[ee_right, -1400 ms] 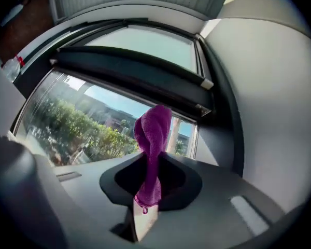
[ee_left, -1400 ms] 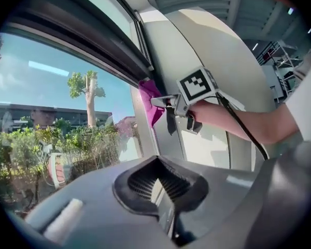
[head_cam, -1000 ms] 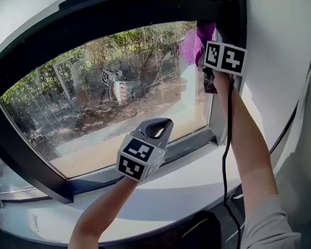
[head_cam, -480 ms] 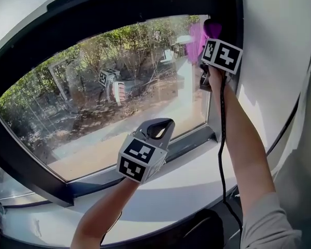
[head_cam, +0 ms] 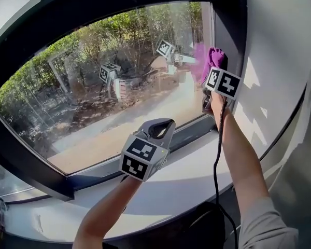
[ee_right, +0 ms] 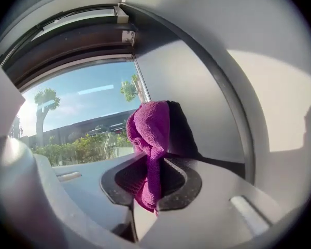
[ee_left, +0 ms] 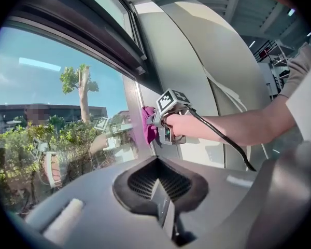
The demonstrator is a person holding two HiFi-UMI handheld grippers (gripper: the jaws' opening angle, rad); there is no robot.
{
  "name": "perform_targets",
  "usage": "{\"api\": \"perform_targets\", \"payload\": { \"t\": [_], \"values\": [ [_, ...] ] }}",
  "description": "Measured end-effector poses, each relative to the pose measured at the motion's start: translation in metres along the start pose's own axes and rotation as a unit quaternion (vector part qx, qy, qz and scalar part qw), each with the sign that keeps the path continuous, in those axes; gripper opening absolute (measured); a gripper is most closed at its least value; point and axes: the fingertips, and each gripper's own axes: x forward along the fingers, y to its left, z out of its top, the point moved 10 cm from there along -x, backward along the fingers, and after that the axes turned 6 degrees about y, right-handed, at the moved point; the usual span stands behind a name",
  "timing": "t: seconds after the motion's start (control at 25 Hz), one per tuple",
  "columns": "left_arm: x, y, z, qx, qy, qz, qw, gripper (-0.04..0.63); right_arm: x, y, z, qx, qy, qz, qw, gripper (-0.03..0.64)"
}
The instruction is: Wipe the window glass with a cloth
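Head view: the right gripper point(head_cam: 215, 69) is holding a purple cloth point(head_cam: 216, 57) against the window glass point(head_cam: 119, 82) at its right edge, while the left gripper point(head_cam: 160, 128) is hovering above the sill point(head_cam: 197, 176). Left gripper view: its jaws are resting closed together, empty (probably parked out of the way). Right gripper view: the jaws are pinching the cloth's middle, leaving a wad forward for wiping.

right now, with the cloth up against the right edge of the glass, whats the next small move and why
Probably slide the right gripper leftward across the window glass. Its jaws are shut on the magenta cloth, which sits at the glass's right edge, about mid-height, so nearly all of the glass lies to its left.
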Motion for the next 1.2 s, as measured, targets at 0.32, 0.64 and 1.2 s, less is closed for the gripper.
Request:
{"api": "perform_targets", "payload": {
  "t": [0.32,0.64,1.2],
  "values": [
    [0.009,-0.01,-0.033,-0.023,0.033,-0.014,0.9991,0.0,0.024,-0.032,-0.091,0.021,0.078,-0.008,0.997,0.071],
    [0.007,-0.013,-0.057,-0.035,0.051,-0.02,0.9979,0.0,0.036,-0.053,-0.162,0.02,0.169,-0.022,0.985,0.072],
    [-0.007,-0.012,-0.076,-0.058,0.051,-0.019,0.9968,0.0,0.056,-0.074,-0.205,-0.046,0.293,-0.058,0.953,0.074]
  ]
}}
